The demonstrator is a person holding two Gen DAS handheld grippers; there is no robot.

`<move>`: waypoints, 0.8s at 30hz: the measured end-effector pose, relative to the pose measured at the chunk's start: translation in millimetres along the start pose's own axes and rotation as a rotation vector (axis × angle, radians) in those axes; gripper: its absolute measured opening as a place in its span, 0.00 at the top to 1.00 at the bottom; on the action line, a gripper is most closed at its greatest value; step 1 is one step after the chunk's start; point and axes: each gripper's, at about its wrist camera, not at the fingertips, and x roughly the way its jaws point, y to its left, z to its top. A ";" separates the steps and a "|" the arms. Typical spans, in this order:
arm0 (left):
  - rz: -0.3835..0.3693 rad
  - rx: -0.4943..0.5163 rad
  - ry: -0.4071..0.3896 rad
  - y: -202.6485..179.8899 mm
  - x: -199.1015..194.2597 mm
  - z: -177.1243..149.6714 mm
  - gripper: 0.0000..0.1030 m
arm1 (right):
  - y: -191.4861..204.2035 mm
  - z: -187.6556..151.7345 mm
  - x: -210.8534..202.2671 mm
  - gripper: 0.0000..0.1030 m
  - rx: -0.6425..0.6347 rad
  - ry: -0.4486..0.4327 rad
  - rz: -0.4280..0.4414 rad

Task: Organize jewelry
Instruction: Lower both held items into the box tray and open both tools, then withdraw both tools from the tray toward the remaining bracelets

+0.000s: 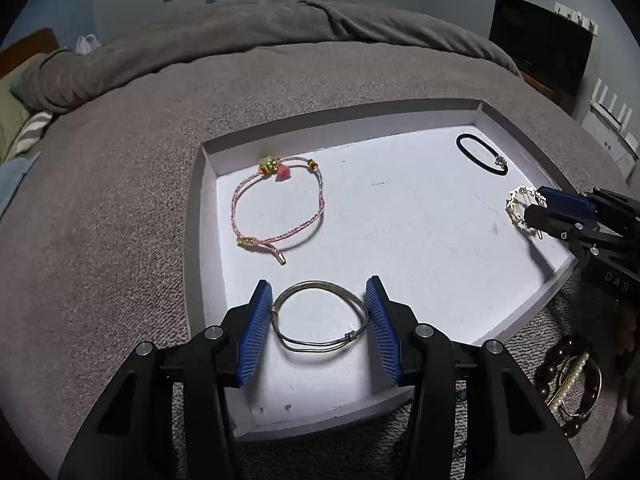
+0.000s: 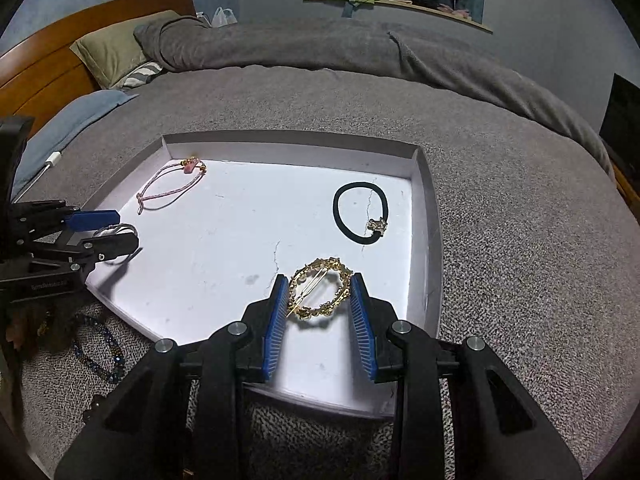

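Silver wire bangle [image 1: 320, 316] flat at tray's [image 1: 400, 120] near-left. Gold ring-shaped hair clip [image 2: 320, 294] near-right. Pink cord bracelet [image 1: 278, 204] w/ green bead far-left, black hair tie [image 2: 362, 212] w/ gold charm far-right. Dark bead bracelets [image 1: 560, 380] on blanket [image 1: 120, 200] beside tray.

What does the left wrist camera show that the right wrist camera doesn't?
Only the left wrist view: dark wooden beads and a pearl clip on the blanket. Only the right wrist view: a blue bead string and the wooden headboard. Both: the white tray, pink cord bracelet, black hair tie, silver bangle in the left hand-held gripper, gold hair clip in the right hand-held gripper.
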 end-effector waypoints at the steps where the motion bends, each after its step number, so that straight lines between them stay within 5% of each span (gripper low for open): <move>1: 0.000 0.000 0.000 -0.7 0.4 0.8 0.51 | -0.4 -0.1 0.0 0.69 0.000 0.000 0.000; 10: 0.003 0.002 -0.008 -0.3 -0.1 0.2 0.49 | -2.4 0.7 -2.0 0.68 0.016 -0.006 0.018; 14: 0.015 0.008 -0.021 -2.0 -1.7 0.2 0.47 | -3.9 1.7 -11.4 0.50 0.027 -0.041 0.026; 19: 0.032 0.014 -0.048 -4.6 -7.6 0.9 0.37 | -6.8 3.3 -18.7 0.45 0.042 -0.067 0.028; 24: 0.020 0.013 -0.096 -7.3 -17.9 3.0 0.29 | -11.6 5.3 -25.6 0.29 0.062 -0.105 0.017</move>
